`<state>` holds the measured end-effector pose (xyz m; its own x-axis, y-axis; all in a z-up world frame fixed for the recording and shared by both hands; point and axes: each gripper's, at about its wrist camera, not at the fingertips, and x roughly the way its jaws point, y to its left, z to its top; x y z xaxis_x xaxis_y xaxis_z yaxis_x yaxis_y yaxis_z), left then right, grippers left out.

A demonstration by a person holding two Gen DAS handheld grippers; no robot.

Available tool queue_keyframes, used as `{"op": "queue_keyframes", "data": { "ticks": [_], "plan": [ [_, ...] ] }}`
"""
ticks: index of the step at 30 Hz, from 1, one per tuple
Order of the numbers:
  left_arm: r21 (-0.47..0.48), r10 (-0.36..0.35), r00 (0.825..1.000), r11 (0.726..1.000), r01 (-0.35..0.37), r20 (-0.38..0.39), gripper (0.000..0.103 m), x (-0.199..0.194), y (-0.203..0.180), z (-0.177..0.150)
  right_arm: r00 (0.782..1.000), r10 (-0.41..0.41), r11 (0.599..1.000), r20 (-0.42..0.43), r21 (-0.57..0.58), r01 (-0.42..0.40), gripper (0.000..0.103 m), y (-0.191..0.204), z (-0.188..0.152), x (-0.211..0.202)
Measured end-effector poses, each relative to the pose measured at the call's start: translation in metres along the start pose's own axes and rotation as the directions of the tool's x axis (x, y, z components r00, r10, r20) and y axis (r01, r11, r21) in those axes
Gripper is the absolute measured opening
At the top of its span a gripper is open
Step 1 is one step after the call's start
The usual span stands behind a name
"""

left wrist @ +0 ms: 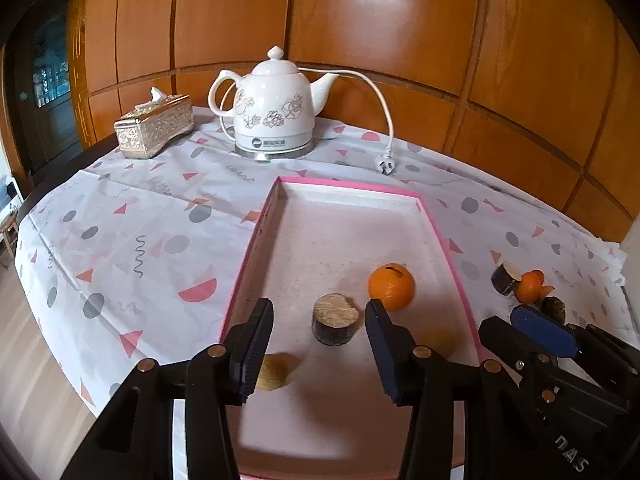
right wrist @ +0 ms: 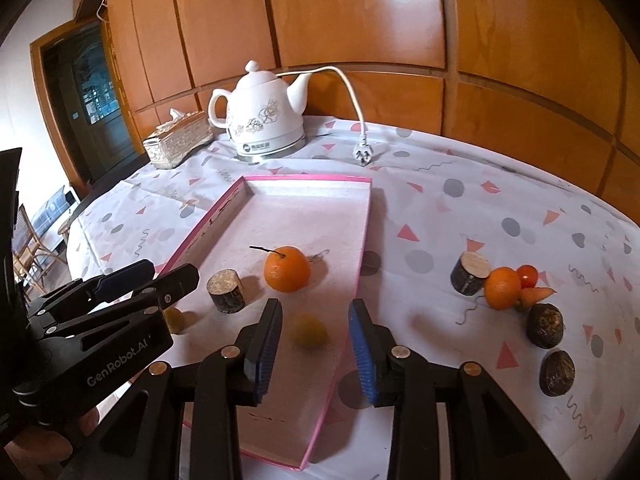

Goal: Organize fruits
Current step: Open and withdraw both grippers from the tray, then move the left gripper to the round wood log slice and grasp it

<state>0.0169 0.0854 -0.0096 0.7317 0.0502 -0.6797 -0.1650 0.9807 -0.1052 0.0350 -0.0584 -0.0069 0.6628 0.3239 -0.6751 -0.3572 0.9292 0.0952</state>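
- Pink tray (left wrist: 256, 236) on patterned cloth (left wrist: 120, 240): holds 1 orange (left wrist: 391, 286), 1 cut dark-skinned stub (left wrist: 334, 320), 2 small yellow fruits (right wrist: 308, 330).
- L gripper (left wrist: 319, 350): jaws apart, nothing clamped; stub lies btwn/beyond tips, untouched.
- R gripper (right wrist: 314, 346): jaws parted, empty, over tray's right rim; yellow fruit just beyond the tips.
- Outside tray, R side: 2nd stub (right wrist: 470, 274), orange (right wrist: 502, 288), cherry tomato (right wrist: 527, 275), 2 dark round fruits (right wrist: 545, 325).
- Rear: white kettle (left wrist: 274, 108), tissue box (left wrist: 154, 128).

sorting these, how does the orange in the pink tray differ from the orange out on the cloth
The tray orange lies inside the pink tray with a long thin stem sticking out; the cloth orange sits outside on the tablecloth, no stem visible. The tray one stands alone; the other touches a small tomato. Both are round and orange.
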Motion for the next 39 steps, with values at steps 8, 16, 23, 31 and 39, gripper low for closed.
{"op": "queue_keyframes", "data": {
  "ticks": [8,16,23,31,39],
  "plan": [
    [0.034,-0.024,1.0,0.999,0.024,0.006,0.05,-0.005,-0.013,-0.001,0.998,-0.049,0.998,0.025,0.043,0.048,0.037,-0.017,-0.004,-0.012],
    [0.071,-0.05,0.999,0.996,0.05,-0.002,0.05,-0.006,-0.026,-0.003,0.995,-0.096,0.99,0.022,0.102,0.093,0.037,-0.043,-0.012,-0.019],
    [0.123,-0.089,0.996,0.988,0.09,-0.016,0.05,-0.005,-0.046,-0.004,0.988,-0.156,0.975,0.019,0.163,0.151,0.037,-0.073,-0.021,-0.028],
    [0.202,-0.154,0.988,0.967,0.156,-0.028,0.05,-0.004,-0.079,0.002,0.973,-0.232,0.937,-0.005,0.267,0.225,0.037,-0.12,-0.037,-0.04],
    [0.258,-0.216,0.972,0.938,0.233,-0.091,0.05,0.01,-0.12,0.011,0.957,-0.29,0.897,-0.023,0.343,0.279,0.037,-0.159,-0.05,-0.049]
  ]
}}
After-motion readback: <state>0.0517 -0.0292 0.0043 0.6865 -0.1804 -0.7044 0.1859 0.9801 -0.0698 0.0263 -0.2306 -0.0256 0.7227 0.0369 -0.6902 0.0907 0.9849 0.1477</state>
